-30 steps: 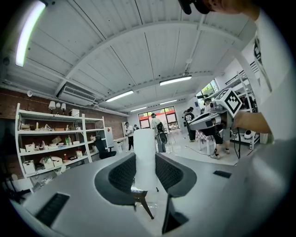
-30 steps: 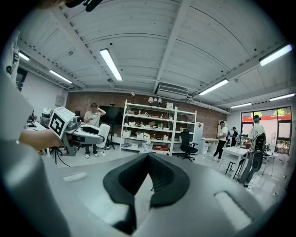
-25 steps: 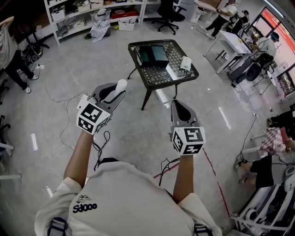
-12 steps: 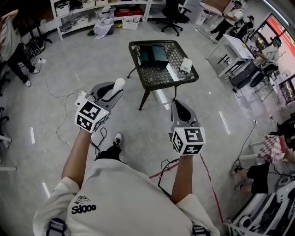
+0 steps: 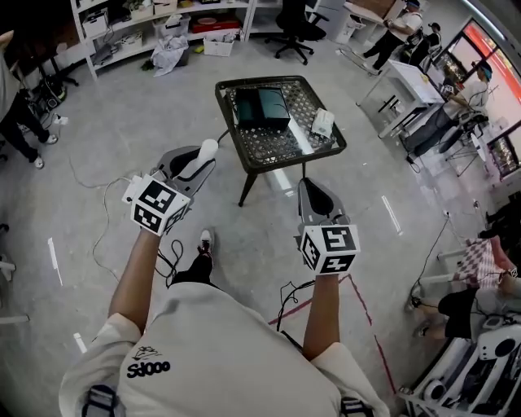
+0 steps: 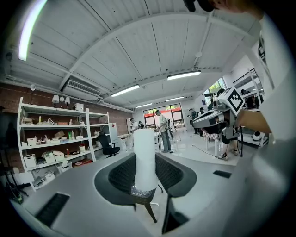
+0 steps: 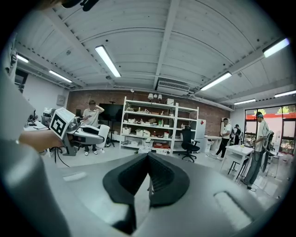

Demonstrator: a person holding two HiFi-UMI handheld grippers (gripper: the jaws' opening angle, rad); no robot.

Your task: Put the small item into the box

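My left gripper (image 5: 201,163) is shut on a white cylinder (image 5: 204,157), which stands upright between the jaws in the left gripper view (image 6: 145,159). Held level beside it, my right gripper (image 5: 310,186) is shut with nothing between its pads (image 7: 148,172). Ahead on the floor stands a small black mesh-topped table (image 5: 244,155). A dark open box (image 5: 262,104) lies on its far left part and a small white package (image 5: 323,123) near its right edge. Both grippers are short of the table, above bare floor.
White shelving (image 5: 163,24) and an office chair (image 5: 297,24) line the far wall. White desks (image 5: 407,81) and several people are at the right. Cables (image 5: 98,212) trail on the floor at left, and a red line (image 5: 366,301) is at right.
The table has drawn nearer and shifted slightly left in the head view as the person steps forward. Both grippers keep their pose, the cylinder still held.
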